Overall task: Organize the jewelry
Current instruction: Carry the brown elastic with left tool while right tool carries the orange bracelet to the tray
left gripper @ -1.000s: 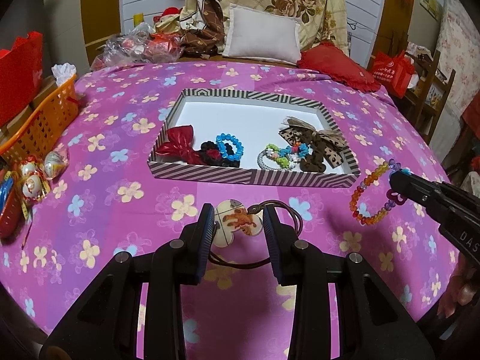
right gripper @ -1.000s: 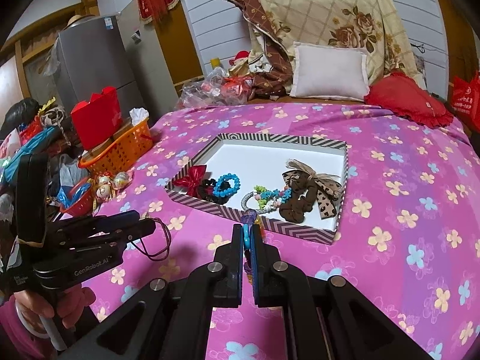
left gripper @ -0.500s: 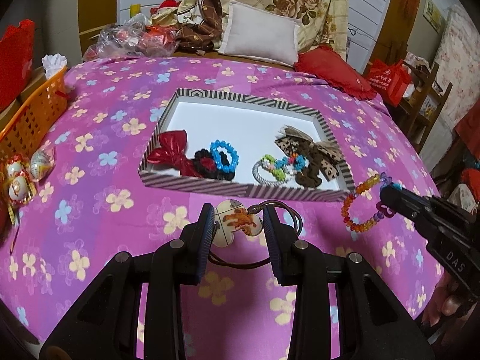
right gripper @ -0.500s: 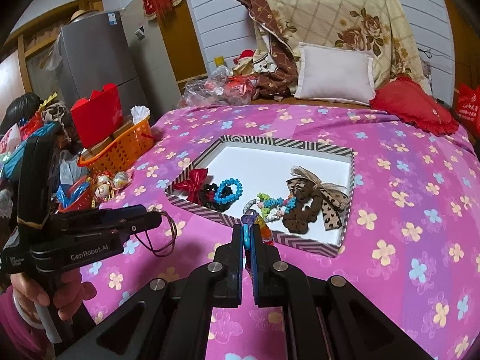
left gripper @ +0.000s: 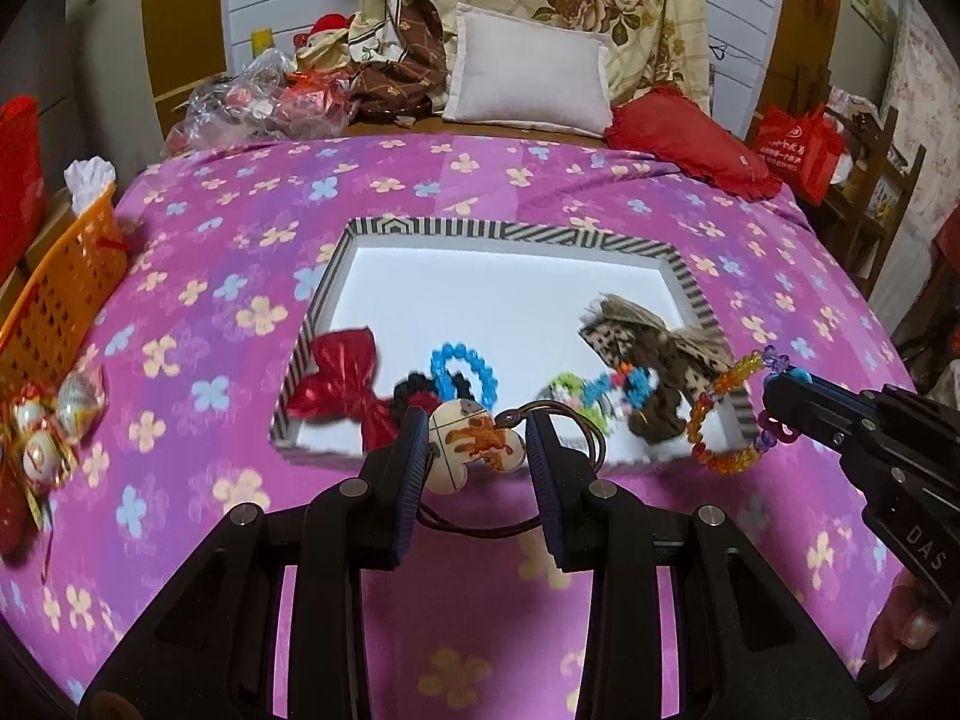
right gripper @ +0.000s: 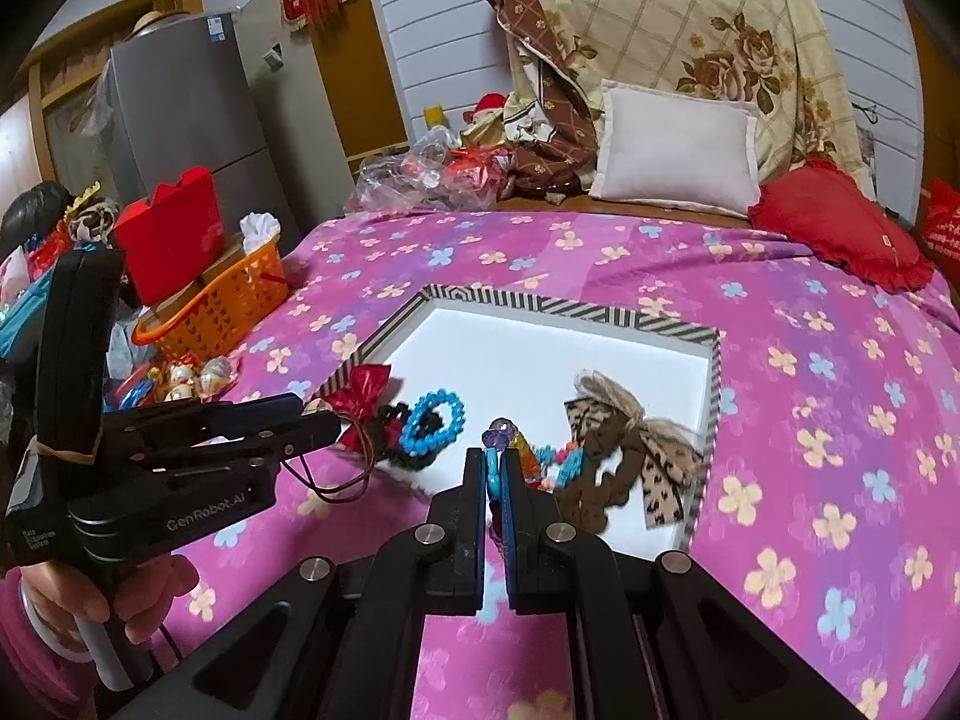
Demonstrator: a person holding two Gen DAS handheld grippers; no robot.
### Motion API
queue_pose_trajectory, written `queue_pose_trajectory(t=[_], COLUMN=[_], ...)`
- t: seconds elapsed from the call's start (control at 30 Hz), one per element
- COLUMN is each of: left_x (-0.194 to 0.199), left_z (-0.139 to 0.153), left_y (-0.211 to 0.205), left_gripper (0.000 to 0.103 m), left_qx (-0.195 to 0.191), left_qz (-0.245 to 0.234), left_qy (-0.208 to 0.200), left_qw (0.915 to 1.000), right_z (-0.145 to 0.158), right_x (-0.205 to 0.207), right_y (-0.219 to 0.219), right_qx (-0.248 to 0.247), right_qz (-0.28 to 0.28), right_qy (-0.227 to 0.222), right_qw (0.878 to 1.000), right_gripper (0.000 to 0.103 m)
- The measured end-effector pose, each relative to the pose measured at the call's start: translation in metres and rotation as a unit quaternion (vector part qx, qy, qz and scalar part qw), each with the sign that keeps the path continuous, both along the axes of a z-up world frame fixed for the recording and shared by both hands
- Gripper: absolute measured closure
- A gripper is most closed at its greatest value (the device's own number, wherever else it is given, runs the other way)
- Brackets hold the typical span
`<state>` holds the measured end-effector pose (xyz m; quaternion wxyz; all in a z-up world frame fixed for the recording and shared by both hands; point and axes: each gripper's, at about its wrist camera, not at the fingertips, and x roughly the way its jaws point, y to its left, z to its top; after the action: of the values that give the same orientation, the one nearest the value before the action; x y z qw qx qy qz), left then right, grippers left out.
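Two pieces of jewelry are off the bed, each in a hand-held gripper. In the lower middle of the left wrist view, the left hand-held gripper (left gripper: 477, 450) grips a pale, mouse-head-shaped pendant (left gripper: 471, 450) with an orange picture on it, pads pressed to its two sides, and its brown cord (left gripper: 576, 438) loops out to the right and below. At the right edge of that view the right hand-held gripper (left gripper: 780, 387) is clenched on a beaded bracelet (left gripper: 720, 414) of orange, yellow and purple beads, which hangs in a ring over the near right corner of the striped tray (left gripper: 510, 231). In the right wrist view the same bracelet shows only as a few beads pinched between the closed pads in the lower middle. The tray lies in the middle of the pink flowered bedspread (left gripper: 240, 192) and holds, along its near side, a red bow (left gripper: 339, 387), a blue bead bracelet (left gripper: 462, 372), a green and blue bead bracelet (left gripper: 585, 393) and a leopard-print bow scrunchie (left gripper: 654, 354). An orange basket (left gripper: 54, 306) stands at the left edge, a white pillow (left gripper: 531, 84) and a red cushion (left gripper: 690, 141) at the top.
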<state>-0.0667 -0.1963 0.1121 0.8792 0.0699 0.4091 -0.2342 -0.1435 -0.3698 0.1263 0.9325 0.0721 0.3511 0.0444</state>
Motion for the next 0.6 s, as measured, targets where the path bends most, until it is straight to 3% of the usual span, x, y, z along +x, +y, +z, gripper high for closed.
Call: queue_pose_trajectory(t=[0.3, 0.6], left_x=[0.047, 0.076], left_z=[-0.007, -0.029], left_y=[-0.014, -0.019], left_gripper=[0.071, 0.071], left_qx=[0.010, 0.030], left_qz=[0.025, 0.045], left_qy=[-0.002, 0.008], left_qw=[0.9996, 0.9985], right_z=[-0.006, -0.032], right_x=[0.040, 0.068], right_y=[-0.007, -0.004], right_qx=[0.016, 0.020], right_qz=[0.004, 0.012], right_qy=[0.002, 0.024], right_qw=[1.000, 0.999], right_gripper=[0.099, 0.099])
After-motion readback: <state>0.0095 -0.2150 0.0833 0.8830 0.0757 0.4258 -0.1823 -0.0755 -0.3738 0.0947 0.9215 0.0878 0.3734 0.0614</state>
